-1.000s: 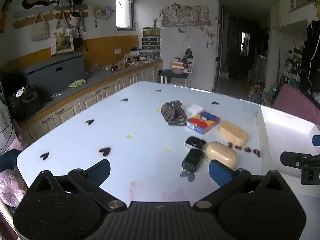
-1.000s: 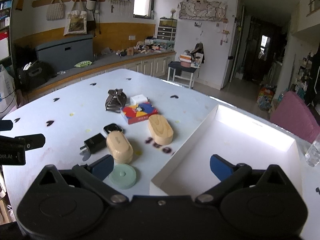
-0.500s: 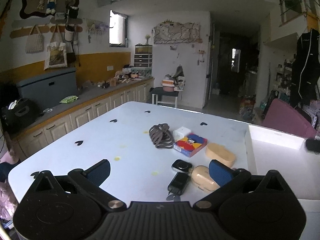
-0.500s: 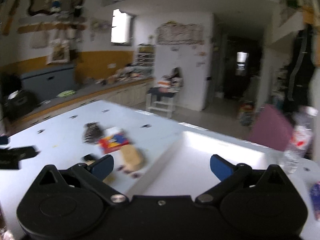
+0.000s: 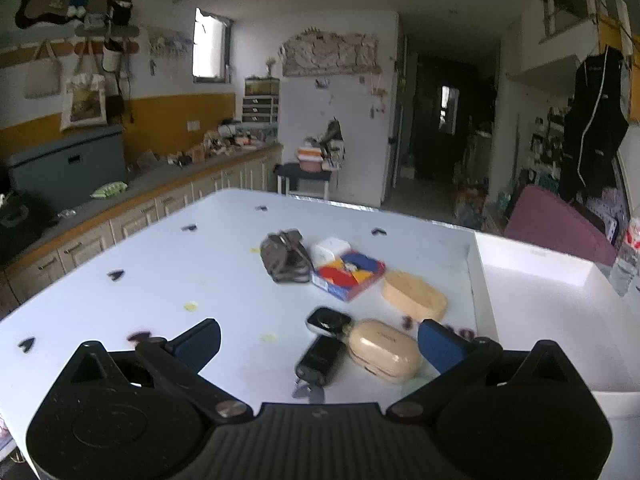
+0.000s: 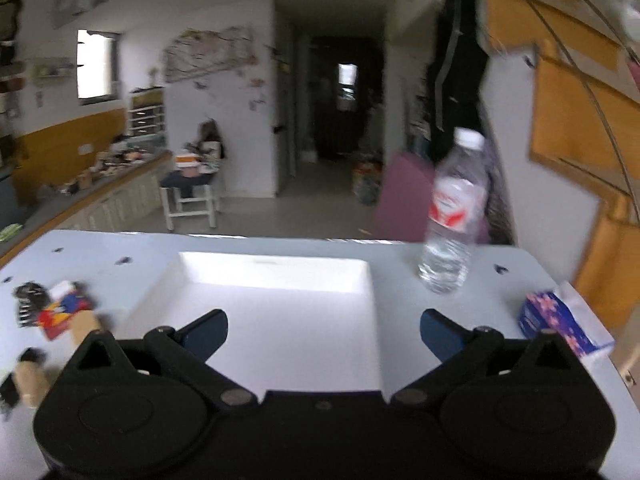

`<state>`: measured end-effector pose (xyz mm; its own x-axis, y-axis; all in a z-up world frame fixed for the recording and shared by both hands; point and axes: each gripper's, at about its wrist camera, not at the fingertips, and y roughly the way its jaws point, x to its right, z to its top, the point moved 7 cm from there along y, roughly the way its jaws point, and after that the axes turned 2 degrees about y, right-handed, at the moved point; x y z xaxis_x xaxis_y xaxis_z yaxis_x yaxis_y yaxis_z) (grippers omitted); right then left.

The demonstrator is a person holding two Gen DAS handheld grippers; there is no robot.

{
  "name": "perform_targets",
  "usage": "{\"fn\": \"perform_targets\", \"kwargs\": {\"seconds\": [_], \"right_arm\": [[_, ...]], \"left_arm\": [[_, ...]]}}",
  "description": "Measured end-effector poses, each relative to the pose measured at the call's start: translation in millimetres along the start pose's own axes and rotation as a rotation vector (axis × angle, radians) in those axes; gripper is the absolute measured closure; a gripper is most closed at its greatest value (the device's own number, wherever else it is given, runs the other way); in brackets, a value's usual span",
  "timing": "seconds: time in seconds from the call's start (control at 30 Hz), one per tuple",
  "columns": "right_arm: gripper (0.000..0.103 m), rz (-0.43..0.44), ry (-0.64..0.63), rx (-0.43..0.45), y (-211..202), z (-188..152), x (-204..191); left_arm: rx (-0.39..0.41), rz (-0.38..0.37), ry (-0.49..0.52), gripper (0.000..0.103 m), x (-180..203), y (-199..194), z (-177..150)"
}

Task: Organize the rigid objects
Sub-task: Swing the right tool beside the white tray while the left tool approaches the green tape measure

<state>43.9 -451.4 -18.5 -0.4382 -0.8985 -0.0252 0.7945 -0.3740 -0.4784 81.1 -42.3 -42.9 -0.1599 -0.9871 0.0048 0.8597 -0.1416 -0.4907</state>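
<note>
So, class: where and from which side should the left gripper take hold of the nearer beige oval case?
Probably across its narrow middle, from above: the beige oval case lies flat, long axis slanting, its rounded ends offering little purchase. The left gripper is open.

White table, black heart marks scattered on it. What I see lying on it, far to near: brown hair claw, small white box, colourful flat box, tan oval case, black fob, beige oval case, black charger. Right: white tray. Far right: upright water bottle, tissue pack
</note>
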Motion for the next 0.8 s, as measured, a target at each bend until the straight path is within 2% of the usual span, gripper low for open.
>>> {"fn": "perform_targets", "kwargs": {"seconds": [0.17,0.3,0.37,0.6,0.8], "right_arm": [[0.036,-0.027,0.032,-0.068,25,-16,20],[0.053,-0.031,0.058,-0.114,38,-25,29],[0.063,-0.038,0.071,-0.137,43,-30,33],[0.080,-0.060,0.125,-0.232,57,-42,41],[0.094,-0.014,0.135,-0.290,66,-55,38]], "left_arm": [[-0.011,-0.050,0.028,0.000,12,11,-9],[-0.047,-0.073,0.009,0.002,18,23,-18],[-0.066,-0.080,0.012,0.007,23,29,-22],[-0.117,-0.129,0.070,0.021,44,46,-40],[-0.142,-0.154,0.106,0.030,55,52,-49]]}}
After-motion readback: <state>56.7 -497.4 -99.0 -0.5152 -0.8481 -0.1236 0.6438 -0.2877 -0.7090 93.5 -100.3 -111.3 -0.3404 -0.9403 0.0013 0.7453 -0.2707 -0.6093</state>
